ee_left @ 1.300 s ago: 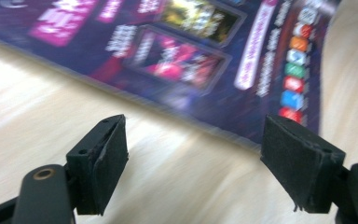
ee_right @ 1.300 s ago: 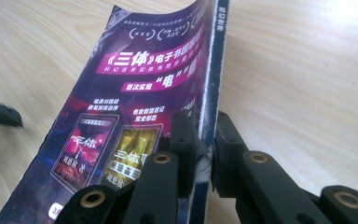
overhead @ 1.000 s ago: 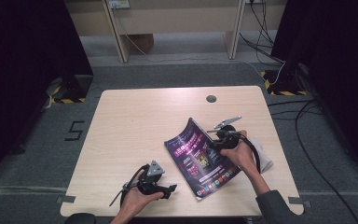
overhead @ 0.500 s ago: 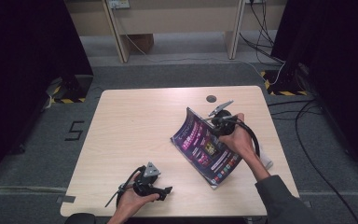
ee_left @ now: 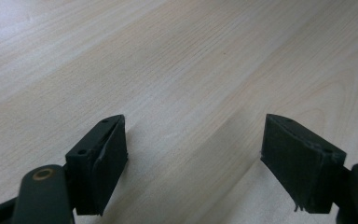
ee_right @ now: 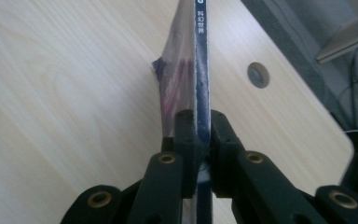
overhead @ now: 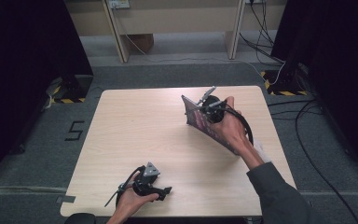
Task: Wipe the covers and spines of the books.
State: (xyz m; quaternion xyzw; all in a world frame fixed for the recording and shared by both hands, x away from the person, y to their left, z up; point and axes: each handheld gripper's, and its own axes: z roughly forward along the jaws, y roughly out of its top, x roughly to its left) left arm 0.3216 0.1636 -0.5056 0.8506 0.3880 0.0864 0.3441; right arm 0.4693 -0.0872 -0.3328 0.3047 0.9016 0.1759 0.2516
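Note:
A thin magazine (overhead: 209, 127) with a dark purple cover hangs tilted above the right half of the table, lifted off the wood. My right gripper (overhead: 204, 109) is shut on its spine edge, and the right gripper view shows the magazine (ee_right: 200, 70) edge-on, clamped between the two black jaws of that gripper (ee_right: 200, 140). My left gripper (overhead: 164, 191) lies low at the table's front edge, held by a hand. In the left gripper view its jaws stand wide apart over bare wood, with nothing between the fingers (ee_left: 102, 158).
The light wooden table (overhead: 144, 126) has a round cable hole (ee_right: 258, 74) near its far right corner. Cables run over the grey floor at the right. A wooden frame and a cardboard box (overhead: 140, 43) stand behind the table.
My right gripper has risen and moved toward the far side with the magazine, lifting it from lying nearly flat to hanging steeply tilted. The left gripper has stayed put.

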